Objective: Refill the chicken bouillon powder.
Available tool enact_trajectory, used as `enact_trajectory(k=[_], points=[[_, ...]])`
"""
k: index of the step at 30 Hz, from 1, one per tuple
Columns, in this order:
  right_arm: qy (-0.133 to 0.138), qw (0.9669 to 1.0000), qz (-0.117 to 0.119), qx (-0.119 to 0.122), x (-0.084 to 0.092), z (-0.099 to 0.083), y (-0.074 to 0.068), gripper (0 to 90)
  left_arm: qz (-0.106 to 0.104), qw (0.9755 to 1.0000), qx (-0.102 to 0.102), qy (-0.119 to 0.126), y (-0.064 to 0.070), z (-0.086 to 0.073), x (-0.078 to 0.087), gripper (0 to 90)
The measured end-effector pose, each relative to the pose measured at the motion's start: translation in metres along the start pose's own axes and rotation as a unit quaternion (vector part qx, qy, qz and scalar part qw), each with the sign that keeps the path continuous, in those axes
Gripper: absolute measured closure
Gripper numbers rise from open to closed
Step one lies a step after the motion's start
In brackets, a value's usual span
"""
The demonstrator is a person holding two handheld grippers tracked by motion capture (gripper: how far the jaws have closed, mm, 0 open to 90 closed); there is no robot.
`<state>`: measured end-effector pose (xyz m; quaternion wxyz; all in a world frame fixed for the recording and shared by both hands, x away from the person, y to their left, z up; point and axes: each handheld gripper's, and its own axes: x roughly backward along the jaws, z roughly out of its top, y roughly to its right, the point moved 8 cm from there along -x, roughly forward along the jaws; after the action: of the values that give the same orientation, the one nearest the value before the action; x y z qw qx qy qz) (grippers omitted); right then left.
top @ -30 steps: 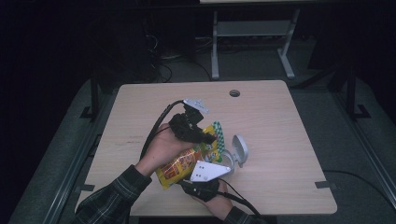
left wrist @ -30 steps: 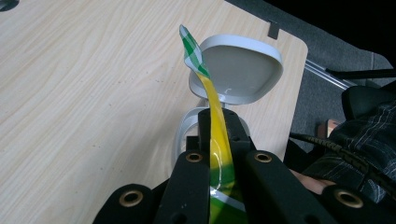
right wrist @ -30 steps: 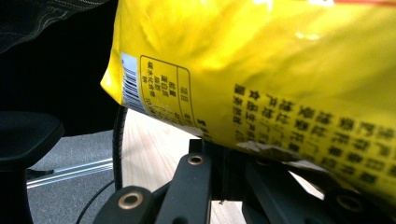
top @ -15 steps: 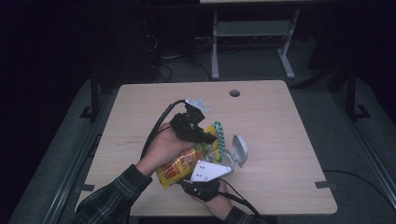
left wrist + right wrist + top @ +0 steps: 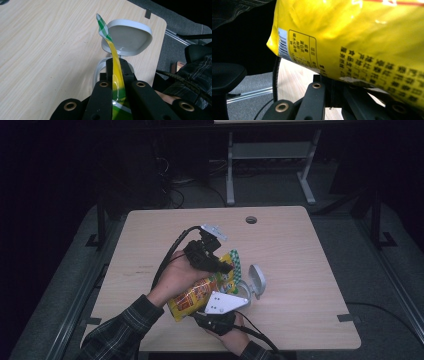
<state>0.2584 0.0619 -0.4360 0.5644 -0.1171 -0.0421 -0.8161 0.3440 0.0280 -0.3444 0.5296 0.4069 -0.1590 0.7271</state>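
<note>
Left gripper (image 5: 117,75), jaws pressed together on the upper seam of a glossy yellow plastic snack bag with red-and-black print and a green-and-white checked top edge (image 5: 200,292); in the left gripper view the film runs edge-on between the two black jaws, its checked tip (image 5: 102,26) curling free beyond them. Right gripper (image 5: 220,312), under its grey three-cornered plate at the near edge of the table, jaws likewise closed; in the right gripper view the printed lower part of the bag (image 5: 362,37) lies directly over the jaws, and they appear to pinch its lower edge, though the contact itself is hidden.

The bag hangs slantwise between the two grippers, above the near middle of the light wooden table (image 5: 300,250). Judged from its sheen and creases, it is light, limp and slippery: the thin film will slide or tear under a hard pull, and the contents are probably crushable. The flat sealed seams at either end offer the safest hold; the puffed middle does not.

Just right of the bag stands a small white plastic bin with a hinged lid swung open (image 5: 130,37), its mouth (image 5: 100,68) partly covered by the left jaws. The raised lid stands in the way on the far side. A round cable hole (image 5: 251,219) lies well apart, toward the far edge.
</note>
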Motion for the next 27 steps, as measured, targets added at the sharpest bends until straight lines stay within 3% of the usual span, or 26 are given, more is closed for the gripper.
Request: enact_trajectory(k=[27], points=[[0.004,1.0,-0.001,-0.002,0.0008,0.0011,0.0007,90.0,0.002,0.9999,0.001,-0.011,-0.0002,0.0022,-0.0036,89.9]])
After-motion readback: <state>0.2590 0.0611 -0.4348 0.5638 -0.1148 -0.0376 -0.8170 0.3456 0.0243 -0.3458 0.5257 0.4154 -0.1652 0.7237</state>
